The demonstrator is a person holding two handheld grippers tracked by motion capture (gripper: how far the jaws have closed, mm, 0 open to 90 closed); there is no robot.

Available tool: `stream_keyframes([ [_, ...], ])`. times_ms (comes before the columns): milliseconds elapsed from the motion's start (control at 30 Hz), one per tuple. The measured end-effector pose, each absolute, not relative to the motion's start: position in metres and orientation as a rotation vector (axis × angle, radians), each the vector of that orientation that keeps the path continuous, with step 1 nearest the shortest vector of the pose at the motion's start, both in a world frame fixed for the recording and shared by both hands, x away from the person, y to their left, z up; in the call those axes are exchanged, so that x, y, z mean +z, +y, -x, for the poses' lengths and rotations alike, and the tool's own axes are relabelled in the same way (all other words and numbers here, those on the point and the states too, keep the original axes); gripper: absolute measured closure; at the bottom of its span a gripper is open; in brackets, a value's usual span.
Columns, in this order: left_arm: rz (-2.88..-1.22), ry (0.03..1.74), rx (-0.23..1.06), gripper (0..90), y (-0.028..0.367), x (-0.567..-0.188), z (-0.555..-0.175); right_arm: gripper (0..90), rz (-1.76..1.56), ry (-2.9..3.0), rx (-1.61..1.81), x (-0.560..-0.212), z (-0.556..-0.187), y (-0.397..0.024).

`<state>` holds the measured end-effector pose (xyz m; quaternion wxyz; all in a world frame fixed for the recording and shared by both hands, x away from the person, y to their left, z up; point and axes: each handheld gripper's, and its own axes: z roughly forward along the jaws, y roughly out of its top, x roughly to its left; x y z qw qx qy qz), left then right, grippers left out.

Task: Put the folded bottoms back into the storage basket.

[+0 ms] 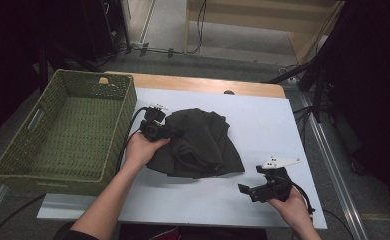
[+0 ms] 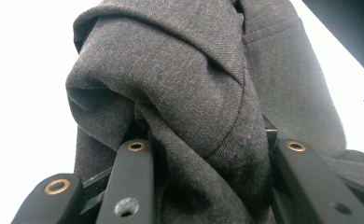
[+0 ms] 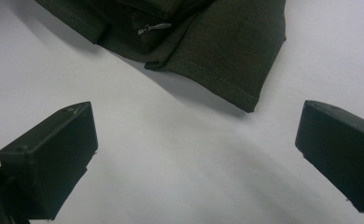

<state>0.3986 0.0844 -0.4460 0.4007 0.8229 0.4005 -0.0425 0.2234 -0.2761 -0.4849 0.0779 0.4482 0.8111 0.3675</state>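
1. Left gripper [image 1: 170, 133]: jaws pinch a bunched fold of the dark garment [image 1: 200, 142] at the garment's 9 o'clock edge; in the left gripper view the cloth [image 2: 189, 93] is wadded between both black jaws and stands up from the white surface.
2. Right gripper [image 1: 243, 189]: jaws spread wide, nothing between them; it sits at 5 o'clock from the garment, apart from it, over the white mat [image 1: 263, 120]; in the right gripper view the garment's hem corner [image 3: 236, 74] lies at 12 o'clock beyond the spread jaws, with a small grey zipper pull [image 3: 153, 28] on the cloth.
3. Dark garment: crumpled, near the middle of the white mat.
4. Green woven basket [image 1: 110, 130]: at 9 o'clock from the garment, just beside the left hand [image 1: 143, 150]; it stands at the mat's left edge.
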Motion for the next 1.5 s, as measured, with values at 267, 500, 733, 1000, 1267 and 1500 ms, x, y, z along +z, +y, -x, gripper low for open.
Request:
stream_keyframes([
  [267, -2.111, 0.986, -0.105, 65.6, 0.076, -0.420, -0.392, 0.0, -1.333, 2.437, 1.122, -0.485, -0.222, -0.274],
  [500, -2.150, 0.957, -0.111, 65.5, 0.068, -0.393, -0.391, 0.0, -1.309, 2.444, 1.129, -0.485, -0.222, -0.271],
  [733, -2.180, 0.933, -0.122, 65.6, 0.067, -0.370, -0.392, 0.0, -1.329, 2.443, 1.126, -0.487, -0.224, -0.273],
  [1000, -2.177, 0.913, -0.132, 65.5, 0.076, -0.341, -0.394, 0.0, -1.332, 2.447, 1.135, -0.489, -0.225, -0.274],
  [1267, -2.176, 0.909, -0.134, 65.5, 0.087, -0.318, -0.395, 0.0, -1.327, 2.443, 1.144, -0.488, -0.224, -0.273],
  [1500, -2.181, 0.899, -0.124, 65.5, 0.098, -0.298, -0.395, 0.0, -1.322, 2.445, 1.144, -0.487, -0.225, -0.270],
])
